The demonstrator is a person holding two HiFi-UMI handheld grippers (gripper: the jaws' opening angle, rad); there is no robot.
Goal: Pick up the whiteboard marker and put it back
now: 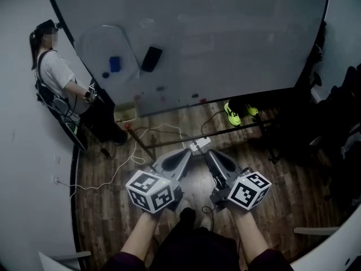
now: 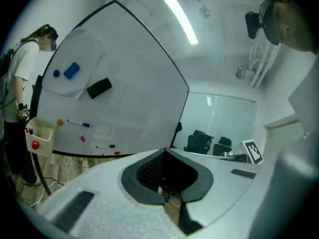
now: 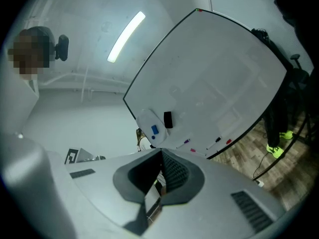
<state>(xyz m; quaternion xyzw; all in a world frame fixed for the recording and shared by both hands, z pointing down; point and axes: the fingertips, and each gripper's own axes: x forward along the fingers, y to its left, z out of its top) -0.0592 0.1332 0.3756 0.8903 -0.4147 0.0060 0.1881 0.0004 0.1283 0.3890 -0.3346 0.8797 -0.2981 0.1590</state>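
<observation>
Head view shows your left gripper (image 1: 186, 153) and right gripper (image 1: 208, 153) side by side over the wood-plank floor (image 1: 113, 208), their tips close together. Each gripper's fingers (image 2: 149, 171) are pressed together on nothing, the dark ribbed pads meeting at the tip. The whiteboard markers (image 2: 79, 123) cling low on the glossy whiteboard (image 2: 139, 83), far ahead and well apart from both grippers. They are slim white barrels with purple, pink, black and red caps. A black rectangular eraser (image 2: 99, 88) sits above them.
</observation>
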